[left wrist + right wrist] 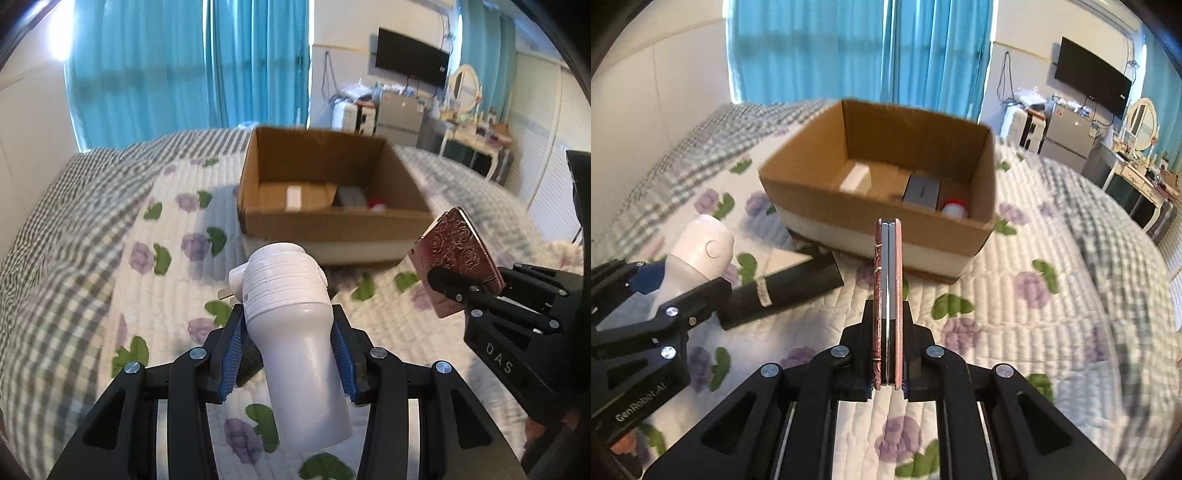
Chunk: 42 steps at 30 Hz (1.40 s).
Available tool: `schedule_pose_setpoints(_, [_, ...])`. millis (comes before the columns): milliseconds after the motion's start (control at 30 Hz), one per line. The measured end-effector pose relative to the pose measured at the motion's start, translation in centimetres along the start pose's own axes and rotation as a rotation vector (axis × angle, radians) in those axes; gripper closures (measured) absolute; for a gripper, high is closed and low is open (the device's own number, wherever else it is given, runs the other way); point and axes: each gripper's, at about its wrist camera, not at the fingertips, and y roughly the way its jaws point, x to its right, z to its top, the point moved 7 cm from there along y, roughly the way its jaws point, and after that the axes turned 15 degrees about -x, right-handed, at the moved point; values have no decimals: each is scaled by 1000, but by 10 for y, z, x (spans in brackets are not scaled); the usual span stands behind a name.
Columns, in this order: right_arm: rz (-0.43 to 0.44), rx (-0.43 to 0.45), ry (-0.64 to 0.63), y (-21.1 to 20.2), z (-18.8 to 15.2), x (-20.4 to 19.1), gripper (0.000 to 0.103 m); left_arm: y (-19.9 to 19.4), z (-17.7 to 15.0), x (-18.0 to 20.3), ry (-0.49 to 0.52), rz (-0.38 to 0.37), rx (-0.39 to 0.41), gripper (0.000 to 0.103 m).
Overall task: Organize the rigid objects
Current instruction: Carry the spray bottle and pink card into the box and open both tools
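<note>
My left gripper (287, 314) is shut on a white plastic device with a ribbed head (291, 317), held above the bed; it also shows in the right wrist view (698, 251). My right gripper (887, 306) is shut on a flat pink case with an embossed rose cover (886, 295), held on edge; it also shows in the left wrist view (458, 254). An open cardboard box (332, 218) stands on the bed ahead of both grippers (849, 206). Inside it lie a grey box (921, 190) and a red and white object (955, 208).
A black cylinder (783, 291) lies on the floral quilt (1052, 332) in front of the box. Blue curtains (184, 66) hang behind the bed. A dresser with a mirror (465, 110), a small fridge and a wall TV (410, 57) stand at the right.
</note>
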Motion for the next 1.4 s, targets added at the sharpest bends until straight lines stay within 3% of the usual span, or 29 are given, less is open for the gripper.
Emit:
schedule_pose_setpoints(100, [-19, 29, -16, -33, 3, 2, 94, -29, 15, 5, 19, -30, 33, 58])
schedule_pose_setpoints(300, [-27, 93, -36, -94, 32, 5, 94, -76, 61, 11, 65, 27, 118, 58])
schedule_pose_setpoints(400, [-30, 137, -22, -122, 57, 15, 94, -86, 90, 13, 77, 29, 138, 58])
schedule_pose_setpoints(500, [-24, 175, -7, -142, 85, 25, 94, -83, 119, 16, 98, 78, 154, 58])
schedule_pose_setpoints(600, [-38, 195, -6, -147, 112, 33, 94, -67, 147, 19, 97, 62, 146, 58])
schedule_pose_setpoints(800, [-29, 179, 5, -112, 152, 47, 94, -9, 184, 36, 157, 57, 143, 58])
schedule_pose_setpoints(1100, [8, 79, 21, 2, 173, 68, 94, 116, 184, 36, 120, 62, -57, 58])
schedule_pose_setpoints(1400, [33, 34, 23, 62, 174, 84, 94, 155, 179, 40, 116, 30, -126, 58])
